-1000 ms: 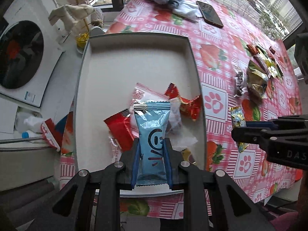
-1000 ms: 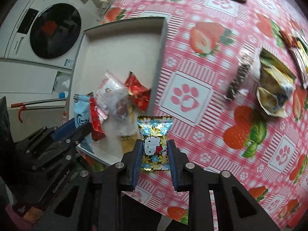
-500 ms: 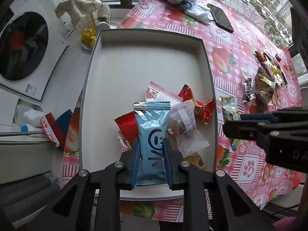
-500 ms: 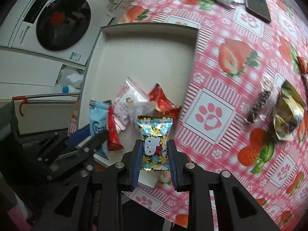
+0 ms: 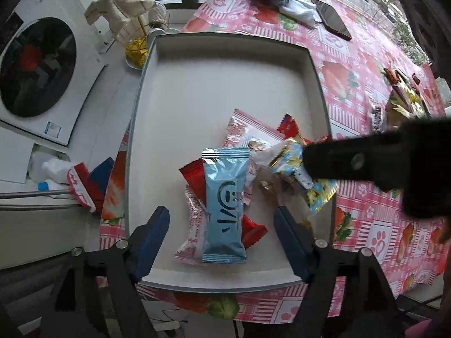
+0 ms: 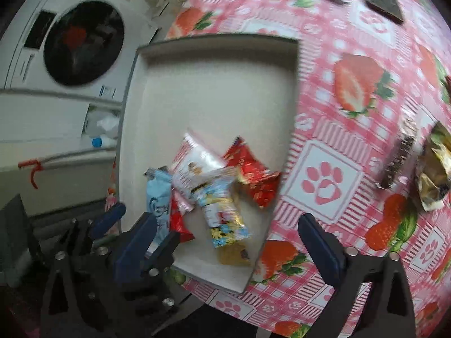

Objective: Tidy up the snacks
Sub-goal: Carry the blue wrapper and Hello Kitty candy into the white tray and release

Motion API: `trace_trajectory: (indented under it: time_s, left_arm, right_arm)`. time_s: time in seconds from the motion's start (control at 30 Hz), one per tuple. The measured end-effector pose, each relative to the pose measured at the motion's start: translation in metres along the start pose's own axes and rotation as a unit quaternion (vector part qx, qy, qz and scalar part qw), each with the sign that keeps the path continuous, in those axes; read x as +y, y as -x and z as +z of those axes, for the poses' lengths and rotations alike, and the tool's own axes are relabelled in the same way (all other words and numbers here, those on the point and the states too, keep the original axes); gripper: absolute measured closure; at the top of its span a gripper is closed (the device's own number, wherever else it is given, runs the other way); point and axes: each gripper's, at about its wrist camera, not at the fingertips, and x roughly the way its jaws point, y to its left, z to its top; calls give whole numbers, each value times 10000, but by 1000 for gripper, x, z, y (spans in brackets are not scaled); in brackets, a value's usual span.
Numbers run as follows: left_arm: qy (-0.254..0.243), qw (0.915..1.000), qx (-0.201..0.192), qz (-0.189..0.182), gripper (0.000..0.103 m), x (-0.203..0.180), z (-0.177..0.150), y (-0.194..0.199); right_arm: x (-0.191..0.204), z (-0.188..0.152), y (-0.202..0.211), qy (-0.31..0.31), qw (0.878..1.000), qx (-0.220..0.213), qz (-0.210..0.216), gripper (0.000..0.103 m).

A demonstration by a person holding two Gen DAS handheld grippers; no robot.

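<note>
Glossy blue packet [image 5: 224, 204] lies flat in the white tray [image 5: 220, 90], half covering crinkled red wrappers [image 5: 194, 178]; both the left gripper [image 5: 221, 232] and right gripper [image 6: 225, 242] gape empty, and the floral foil packet [image 6: 222, 214] beside it is blurred.

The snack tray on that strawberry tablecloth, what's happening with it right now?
A person with a gripper in each hand is sorting wrapped snacks into the white tray. Both the left gripper and right gripper are open. The blue packet and the Hello Kitty packet lie on the pile inside. More snacks sit on the tablecloth.
</note>
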Motion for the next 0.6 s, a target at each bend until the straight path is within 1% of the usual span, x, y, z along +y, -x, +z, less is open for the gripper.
trace_trajectory:
  time_s: [0.1,0.23,0.27,0.33,0.43,0.53,0.6]
  left_arm:
    - [-52,10000,84,-3,23,-3,-1,-3]
    - [-134,9998,132,-54,23,-10,-2,-4]
    - [-149,9998,128,-84,23,-13,-2,-3]
    - [-199,9996,109,-138,23,-19,-1,0]
    - [-348,9991,72,-219,23,-32,3,5]
    - [-540,9982,15,-271,23,-48,9,11]
    - [-646,9975,-1,-300,23,-58,13,14]
  right_arm:
    - [-26,-5,1,-242,9995,109,-189,2]
    - [-81,-18,9,-841,9954,75,-463,2]
    - [-101,-22,15,-1068,9927,14,-555,2]
    - [-128,-24,23,-1380,9877,-99,-730,2]
    - [-171,-22,39,-1912,9764,-286,-962,2]
    - [-205,-17,51,-2295,9669,-473,-1008,2]
    - [-221,-11,56,-2482,9621,-621,-946,2]
